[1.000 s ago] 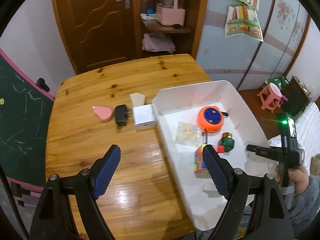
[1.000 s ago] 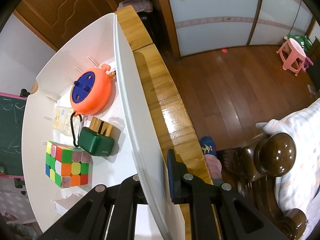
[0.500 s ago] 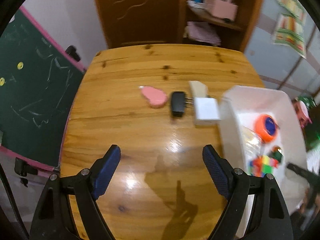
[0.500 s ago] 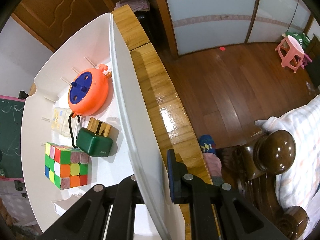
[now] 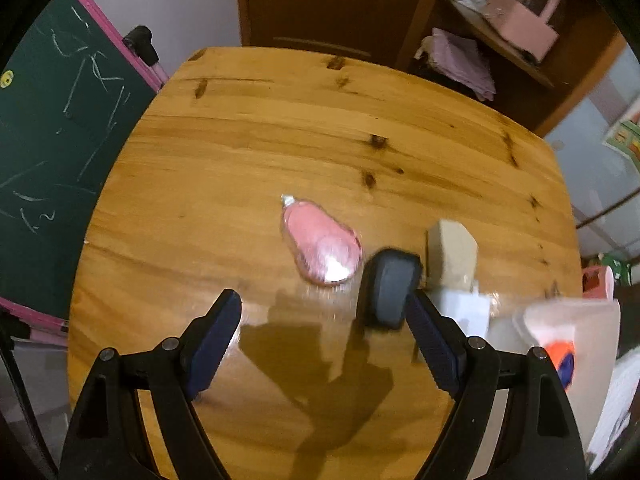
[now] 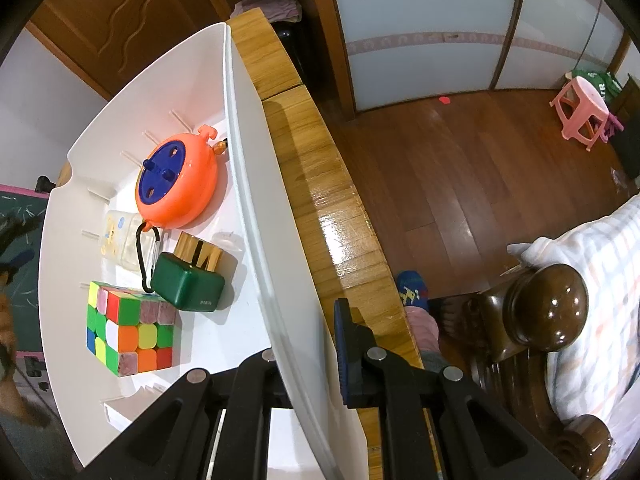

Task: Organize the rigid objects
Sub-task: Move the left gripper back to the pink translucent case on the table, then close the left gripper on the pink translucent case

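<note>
Left gripper (image 5: 324, 336): mine, open, swung from bin (image 5: 592, 320) to loose tabletop (image 5: 240, 140) items; pink case (image 5: 320, 242) and black plug (image 5: 390, 286) near, next pick. Right gripper (image 6: 316, 344): still clamped on bin wall.

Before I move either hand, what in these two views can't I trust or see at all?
- Left wrist view: motion-blurred; the black adapter hides its prongs, and the right finger covers part of the white box.
- Left wrist view: the white bin is cut off by the edge.
- Right wrist view: the bin wall hides the right gripper inner finger, so its grip can only be inferred.
</note>
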A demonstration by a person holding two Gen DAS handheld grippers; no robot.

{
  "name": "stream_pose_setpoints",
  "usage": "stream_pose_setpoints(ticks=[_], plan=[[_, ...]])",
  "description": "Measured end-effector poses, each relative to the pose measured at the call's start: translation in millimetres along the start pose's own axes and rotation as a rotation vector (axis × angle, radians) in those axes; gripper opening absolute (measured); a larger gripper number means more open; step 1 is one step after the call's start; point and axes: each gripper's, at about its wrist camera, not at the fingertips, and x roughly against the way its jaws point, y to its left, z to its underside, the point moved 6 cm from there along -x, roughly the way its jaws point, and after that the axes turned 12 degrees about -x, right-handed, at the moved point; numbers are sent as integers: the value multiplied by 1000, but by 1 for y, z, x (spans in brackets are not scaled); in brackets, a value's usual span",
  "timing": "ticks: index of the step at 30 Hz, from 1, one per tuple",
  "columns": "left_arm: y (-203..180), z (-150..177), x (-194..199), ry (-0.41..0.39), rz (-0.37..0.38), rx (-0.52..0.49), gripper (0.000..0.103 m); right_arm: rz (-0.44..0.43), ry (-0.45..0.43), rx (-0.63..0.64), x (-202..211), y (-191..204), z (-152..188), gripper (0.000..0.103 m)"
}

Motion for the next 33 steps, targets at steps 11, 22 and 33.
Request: stream_pose_setpoints(ticks=[11,22,33], plan=[[9,-26,-52,111,-14,98,86,-11,-8,20,2,3,2,11],[18,-24,-69,151,-35,179,85,-17,-3,28,3,4,3,11],[19,-18,-62,111,-125,147,64,-19,-1,26,3,5,3,11]])
